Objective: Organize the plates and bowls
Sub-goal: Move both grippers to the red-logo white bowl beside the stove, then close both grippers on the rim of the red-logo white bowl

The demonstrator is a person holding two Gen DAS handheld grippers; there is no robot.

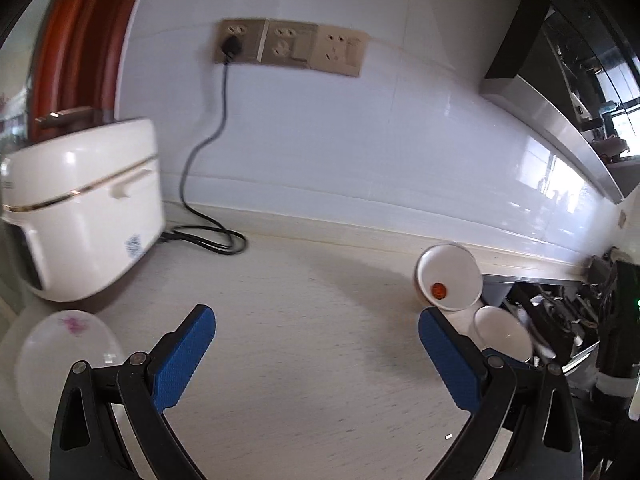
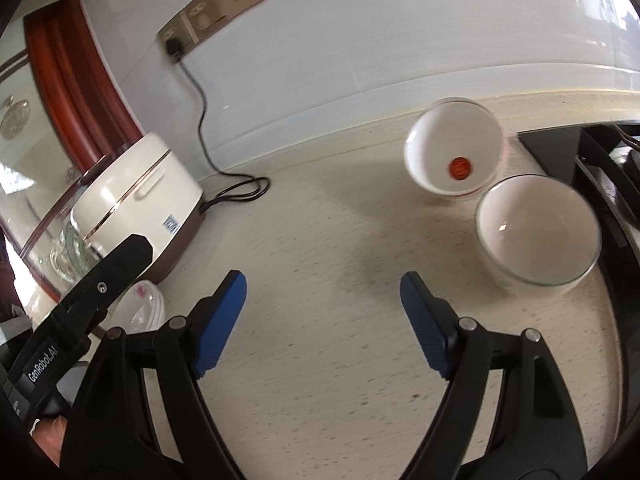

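A white bowl with a red mark inside (image 2: 454, 152) sits on the pale countertop (image 2: 320, 240) near the wall; it also shows in the left wrist view (image 1: 448, 276). A plain white bowl (image 2: 536, 228) stands just in front of it, also in the left wrist view (image 1: 504, 336). A white plate with a pink flower (image 1: 66, 354) lies at the left by the rice cooker; its edge shows in the right wrist view (image 2: 140, 308). My left gripper (image 1: 316, 324) is open and empty above the counter. My right gripper (image 2: 322, 286) is open and empty, left of the plain bowl.
A cream rice cooker (image 1: 84, 208) stands at the left, its black cord (image 1: 208, 152) plugged into wall sockets (image 1: 292, 46). A dark stove (image 1: 560, 320) lies at the right past the bowls. The left gripper's body (image 2: 80, 308) shows at the lower left.
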